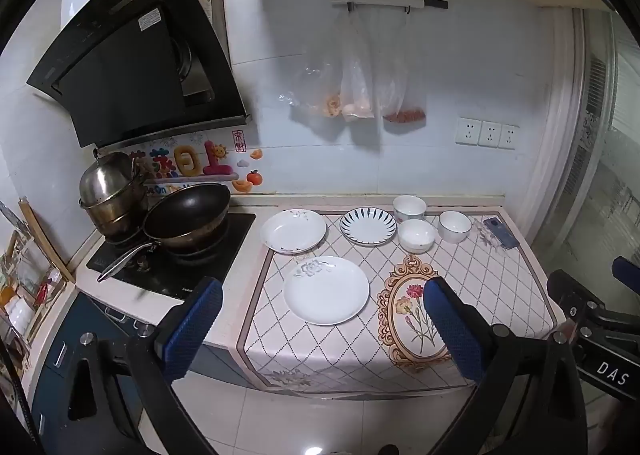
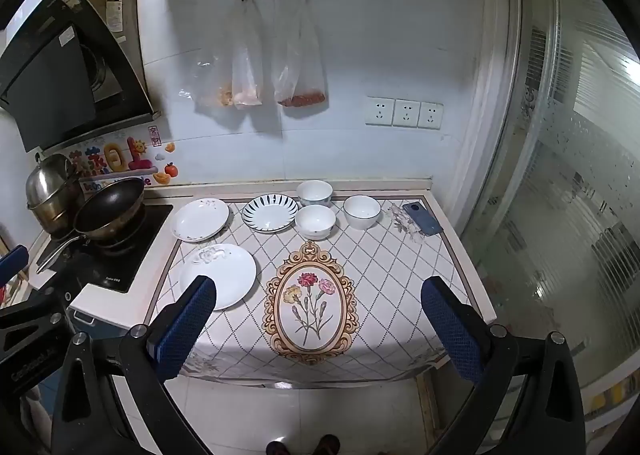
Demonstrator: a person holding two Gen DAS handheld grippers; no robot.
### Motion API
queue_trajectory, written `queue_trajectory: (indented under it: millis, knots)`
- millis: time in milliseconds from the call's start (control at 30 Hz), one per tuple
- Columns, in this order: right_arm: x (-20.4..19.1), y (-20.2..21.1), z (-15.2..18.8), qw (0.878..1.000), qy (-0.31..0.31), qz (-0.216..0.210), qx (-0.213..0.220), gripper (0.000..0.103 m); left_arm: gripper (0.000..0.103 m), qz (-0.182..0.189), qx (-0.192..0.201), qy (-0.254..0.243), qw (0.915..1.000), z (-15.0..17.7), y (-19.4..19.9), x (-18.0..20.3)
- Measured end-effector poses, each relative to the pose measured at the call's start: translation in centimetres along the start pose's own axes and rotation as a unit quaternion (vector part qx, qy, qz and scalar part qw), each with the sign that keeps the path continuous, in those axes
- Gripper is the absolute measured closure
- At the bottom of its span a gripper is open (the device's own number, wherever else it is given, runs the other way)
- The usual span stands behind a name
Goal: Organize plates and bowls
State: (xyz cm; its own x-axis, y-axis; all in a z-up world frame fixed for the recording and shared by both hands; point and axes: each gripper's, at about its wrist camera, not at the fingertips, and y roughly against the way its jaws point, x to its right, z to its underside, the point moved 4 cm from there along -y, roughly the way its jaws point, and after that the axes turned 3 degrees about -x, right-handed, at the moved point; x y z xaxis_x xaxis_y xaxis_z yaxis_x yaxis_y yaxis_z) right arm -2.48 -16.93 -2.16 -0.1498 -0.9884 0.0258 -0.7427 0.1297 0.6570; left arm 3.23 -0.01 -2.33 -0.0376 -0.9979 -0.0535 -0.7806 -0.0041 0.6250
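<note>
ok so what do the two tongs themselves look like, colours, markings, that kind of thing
Both are alike. The left tongs and right tongs each have two black angular arms with silver bolt heads, ending in fingers covered in blue textured padding. In the left wrist view, the right tongs' black body carries white lettering reading DAS. No cables or sleeves show.

The steel pot (image 2: 50, 191) is partly hidden behind the wok (image 2: 110, 211).
</note>
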Motion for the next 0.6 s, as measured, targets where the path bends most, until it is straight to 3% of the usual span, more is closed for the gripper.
queue_trajectory:
  millis: [600]
  knots:
    - [-0.2, 0.2, 0.3, 1.000, -0.005, -0.006, 0.004, 0.000, 0.000, 0.000, -0.001, 0.003, 1.0000, 0.4, 1.0, 0.0]
